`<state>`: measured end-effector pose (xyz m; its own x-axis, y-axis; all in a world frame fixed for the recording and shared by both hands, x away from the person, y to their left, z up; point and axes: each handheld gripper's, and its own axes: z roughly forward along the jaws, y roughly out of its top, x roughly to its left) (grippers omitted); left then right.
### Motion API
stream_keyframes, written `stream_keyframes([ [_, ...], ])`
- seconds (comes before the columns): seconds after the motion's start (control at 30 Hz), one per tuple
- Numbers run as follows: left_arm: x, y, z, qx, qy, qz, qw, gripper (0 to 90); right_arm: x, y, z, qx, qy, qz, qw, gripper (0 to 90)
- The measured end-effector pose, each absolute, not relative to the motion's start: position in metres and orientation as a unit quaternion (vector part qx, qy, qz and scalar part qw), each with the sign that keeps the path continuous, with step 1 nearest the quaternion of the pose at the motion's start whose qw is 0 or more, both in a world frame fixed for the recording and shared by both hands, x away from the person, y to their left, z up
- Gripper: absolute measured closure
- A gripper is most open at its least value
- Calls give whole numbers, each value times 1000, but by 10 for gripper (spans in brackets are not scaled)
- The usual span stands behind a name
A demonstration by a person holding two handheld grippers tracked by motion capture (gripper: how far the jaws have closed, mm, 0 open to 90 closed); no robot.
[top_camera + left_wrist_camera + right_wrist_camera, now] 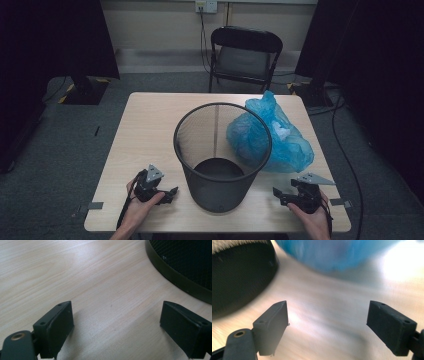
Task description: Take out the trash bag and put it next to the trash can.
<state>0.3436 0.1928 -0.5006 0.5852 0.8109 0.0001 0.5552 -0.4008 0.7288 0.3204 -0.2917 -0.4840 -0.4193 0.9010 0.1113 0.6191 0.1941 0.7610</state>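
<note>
- The wooden worktop (150, 125) fills the middle of the high view, and a black mesh wastebasket (222, 155) stands upright at its centre, with its round rim open to the top.
- A crumpled blue plastic bag (272, 132) lies just right of the wastebasket in the high view, its near side touching or all but touching the mesh wall; something pale shows through the plastic near its top.
- The left tongs (172, 191) sit at the lower left of the high view, held in a hand (142, 207) that rests on the worktop, and they point toward the base of the wastebasket, close to it.
- In the left gripper view the two black jaws stand wide apart, released, with bare wood between them; the wastebasket's dark bottom band (175, 275) curves across the upper right corner.
- The right tongs (276, 192) sit at the lower right of the high view, held in the other hand (312, 217), just right of the wastebasket's base and in front of the bag.
- In the right gripper view, which is blurred, the jaws are spread wide with nothing between them; the wastebasket (239, 272) fills the upper left and the blue plastic bag (332, 252) the top centre.
- A black folding chair (245, 55) stands on the grey floor beyond the worktop's far edge, at the top centre of the high view.
</note>
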Motion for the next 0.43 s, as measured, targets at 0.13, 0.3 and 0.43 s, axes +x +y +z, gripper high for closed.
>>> stream_keyframes([
  [0.13,344,193,-501,817,418,182,353,110,322,-293,-492,517,754,349,203,167],
  [0.3,344,193,-501,816,420,181,353,102,325,-289,-498,522,753,324,235,146],
  [0.43,345,193,-501,817,419,179,353,91,326,-289,-499,525,750,326,236,144],
])
